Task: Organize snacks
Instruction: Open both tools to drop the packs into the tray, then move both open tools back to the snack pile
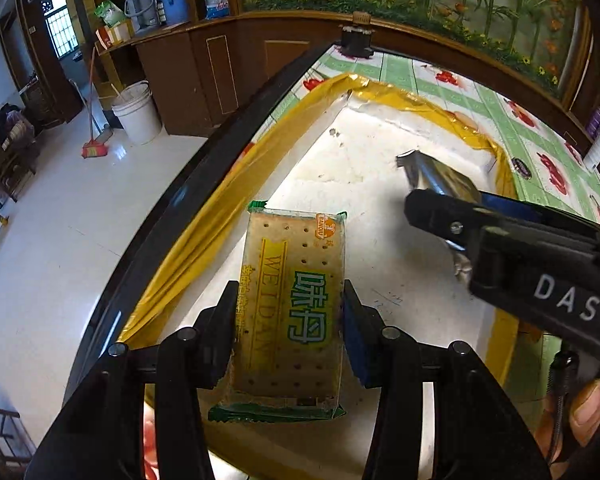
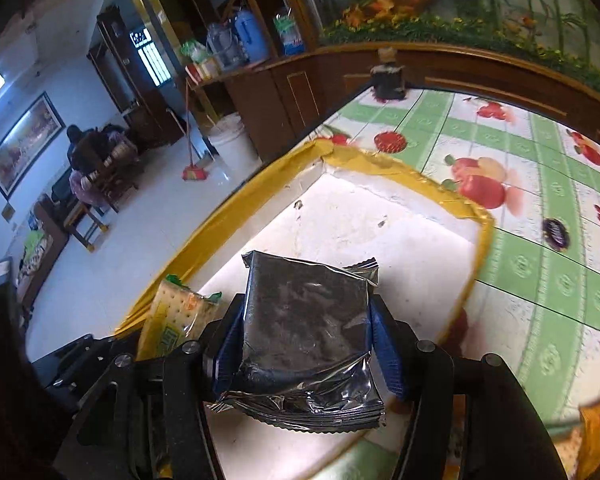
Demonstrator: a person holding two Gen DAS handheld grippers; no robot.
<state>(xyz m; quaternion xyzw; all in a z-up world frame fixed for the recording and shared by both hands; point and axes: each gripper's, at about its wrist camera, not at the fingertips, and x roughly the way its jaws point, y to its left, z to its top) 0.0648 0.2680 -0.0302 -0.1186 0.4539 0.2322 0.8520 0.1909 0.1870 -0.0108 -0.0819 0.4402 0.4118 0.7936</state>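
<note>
Clamping "WEIDAN" cracker pack point(image 1: 290, 308): left tongs point(image 1: 290, 320); right tongs point(image 2: 306, 344) clamping unlabelled silver pouch point(image 2: 304, 340).

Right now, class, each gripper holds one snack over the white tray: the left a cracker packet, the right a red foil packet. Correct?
Not quite. The right gripper holds a silver foil packet, not red, as the right wrist view shows. The rest stands.
</note>
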